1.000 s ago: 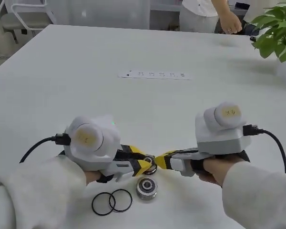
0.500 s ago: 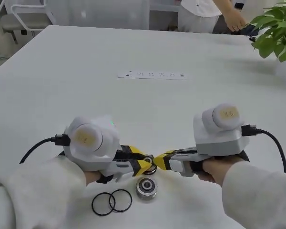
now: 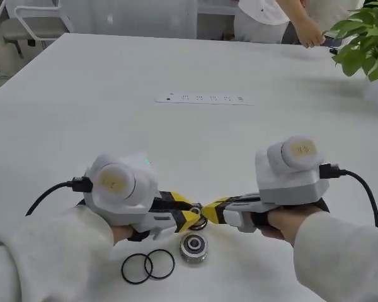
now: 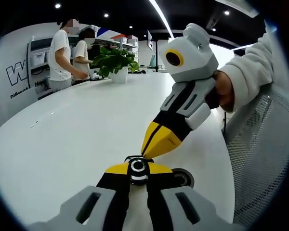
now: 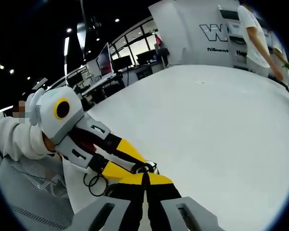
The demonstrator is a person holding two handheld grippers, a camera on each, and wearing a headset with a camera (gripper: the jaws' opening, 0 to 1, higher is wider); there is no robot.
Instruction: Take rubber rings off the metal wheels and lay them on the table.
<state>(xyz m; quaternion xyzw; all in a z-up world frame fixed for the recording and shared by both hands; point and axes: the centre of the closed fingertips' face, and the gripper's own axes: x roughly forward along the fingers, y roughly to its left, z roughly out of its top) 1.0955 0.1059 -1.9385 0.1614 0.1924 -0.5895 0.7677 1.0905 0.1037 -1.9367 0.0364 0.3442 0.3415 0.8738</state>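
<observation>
**Head view first: a ring is being worked off 1 held wheel**

Head view: The left gripper (image 3: pixel 189 218) and the right gripper (image 3: pixel 209 212) are met tip to tip low over the table (image 3: pixel 176 145), with a metal wheel (image 3: pixel 200 222) caught between them. A second wheel (image 3: pixel 194 246) is lying on the table just in front of them. Beside it, 2 loose rubber rings (image 3: pixel 148 266) are laid overlapping. The step is judged to be the stripping of a ring from the held wheel, with 2 rings already down. Wide bare tabletop is seen beyond the grippers up to the power strip (image 3: pixel 205 98). The plant (image 3: pixel 365 44) and a person (image 3: pixel 271 16) are well apart at the far edge.

Left gripper view: Its own jaws are seen clamped on the held wheel's sides. The right gripper's yellow tip is set against the wheel's upper rim. The table's near edge is seen close by, at the person's body.

Right gripper view: Its jaws are seen pressed together at the wheel's rim; whether rubber is pinched between them cannot be told. Next, a pull away from the left gripper is called for while the wheel is gripped firmly. The freed ring is then to be laid by the other 2. The pull is best directed over open tabletop, not toward the near edge.
</observation>
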